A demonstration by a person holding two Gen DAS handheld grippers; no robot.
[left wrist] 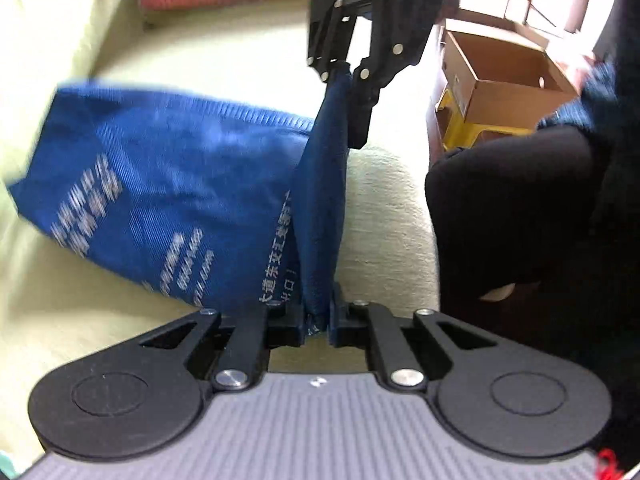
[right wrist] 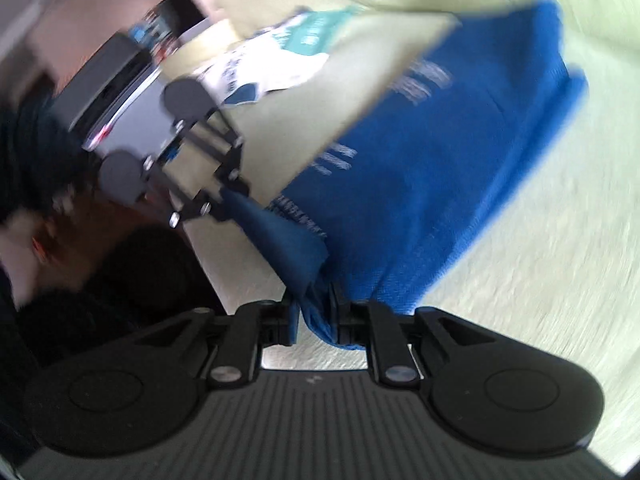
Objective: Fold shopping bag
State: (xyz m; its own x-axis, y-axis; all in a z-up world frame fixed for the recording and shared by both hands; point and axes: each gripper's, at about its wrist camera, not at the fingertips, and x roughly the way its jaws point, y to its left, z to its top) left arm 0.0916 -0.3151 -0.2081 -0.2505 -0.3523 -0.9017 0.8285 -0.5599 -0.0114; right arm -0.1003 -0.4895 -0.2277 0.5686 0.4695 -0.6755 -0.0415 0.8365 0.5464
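Soft daylight fills both views, blowing out to white glare at the far right of the left wrist view behind the cardboard box (left wrist: 508, 80). The right wrist view is heavily motion-smeared, the blue bag (right wrist: 432, 184) streaked. Fisheye bending darkens the corners.

Black tongs (left wrist: 318, 320) (silver screws), ribbed grey base, dark clothing.

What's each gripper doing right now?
Left gripper: shut on the blue shopping bag.
Right gripper: shut on the same bag.
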